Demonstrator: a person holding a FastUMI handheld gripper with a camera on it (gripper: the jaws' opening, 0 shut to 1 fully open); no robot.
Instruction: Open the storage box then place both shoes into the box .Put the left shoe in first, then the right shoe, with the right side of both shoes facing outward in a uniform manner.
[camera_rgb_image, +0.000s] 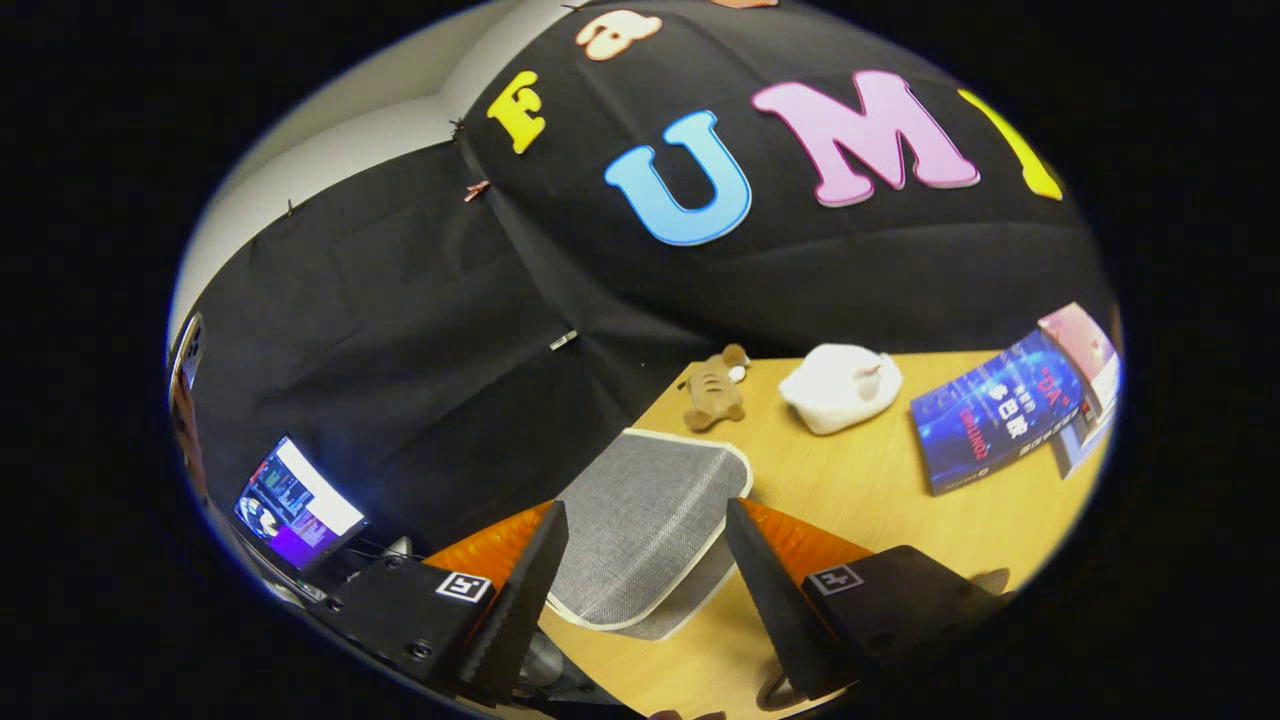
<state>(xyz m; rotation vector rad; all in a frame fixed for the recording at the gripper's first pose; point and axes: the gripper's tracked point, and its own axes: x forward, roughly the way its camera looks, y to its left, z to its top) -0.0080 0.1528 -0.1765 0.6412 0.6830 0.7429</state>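
A small brown plush toy (714, 392) lies at the far corner of the wooden table (880, 500). A white plush toy (840, 386) lies near it along the far edge, then a blue book (992, 412). A lit laptop screen (296, 503) stands off the table.

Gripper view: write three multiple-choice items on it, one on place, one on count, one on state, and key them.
1. Where is the grey mesh storage box?
A. between and just ahead of the fingers
B. beyond the book
C. on the white toy

2. How many plush toys lie on the wooden table?
A. one
B. two
C. four

3. How do the gripper fingers stand?
A. clamped on the box
B. spread apart, holding nothing
C. gripping a shoe

Key: 1 A, the box lies in the gap; 2 B, brown plush toy and white plush toy; 3 B, fingers are spread, neither pressing anything.
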